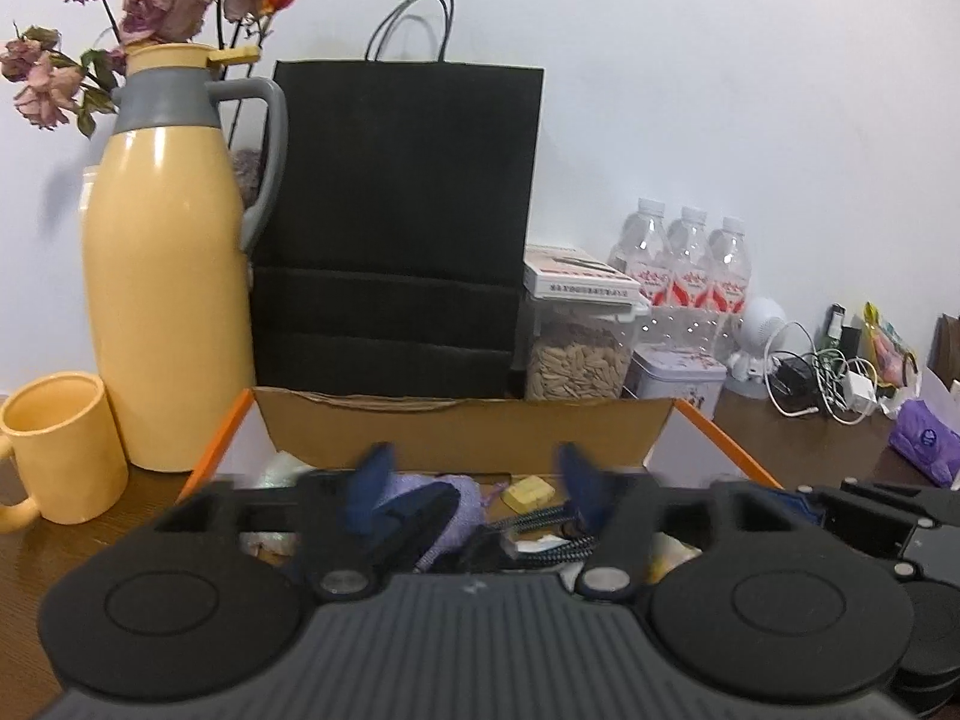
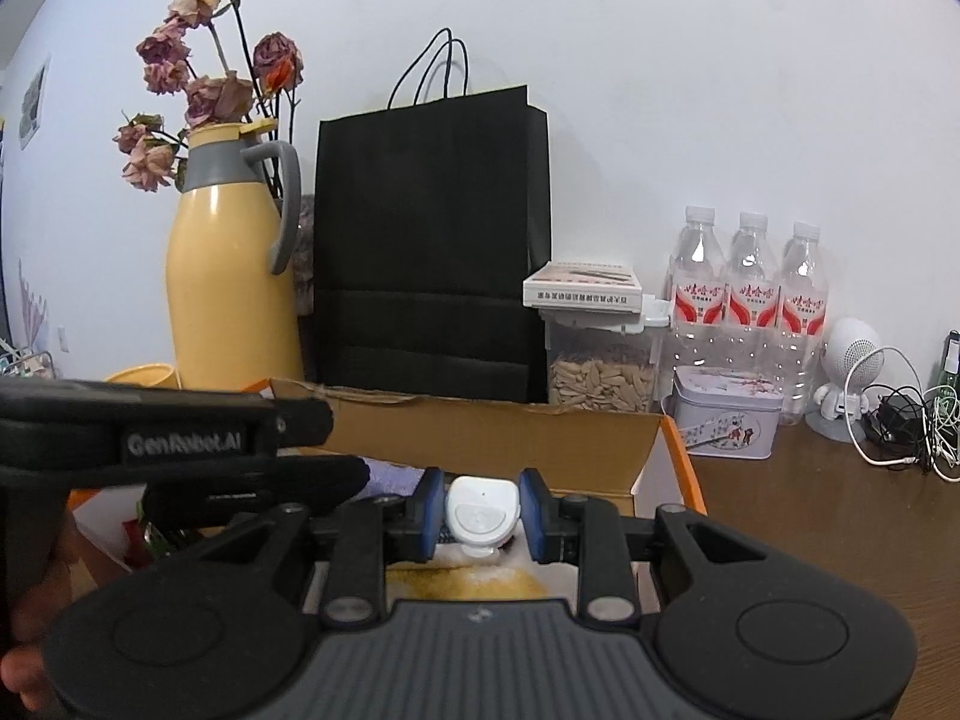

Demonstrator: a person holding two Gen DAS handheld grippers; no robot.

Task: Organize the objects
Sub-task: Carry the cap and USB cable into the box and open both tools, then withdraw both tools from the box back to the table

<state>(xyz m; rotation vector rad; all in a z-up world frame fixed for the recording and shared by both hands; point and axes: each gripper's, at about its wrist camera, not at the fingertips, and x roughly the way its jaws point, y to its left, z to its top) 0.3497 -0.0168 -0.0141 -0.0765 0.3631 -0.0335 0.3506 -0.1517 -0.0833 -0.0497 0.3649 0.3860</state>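
Right wrist view: right tool (image 2: 482, 516) clamps a small white device (image 2: 482, 515); left tool (image 1: 474, 483) gapes wide over the cardboard box (image 1: 468, 432), gripping nothing.

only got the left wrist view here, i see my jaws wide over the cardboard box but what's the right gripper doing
Observer: The right gripper is shut on a small white rounded plastic device, held over the open cardboard box.
Operator: is it gripped square or slipping
Observer: Both blue pads press its sides, and it sits level between them.
Operator: what's under it
Observer: Something pale with a yellow-brown patch lies in the box directly below; I cannot tell what it is.
Operator: how close are our grippers
Observer: The left gripper's black body crosses the right view's left side, close beside the right one and not touching it.
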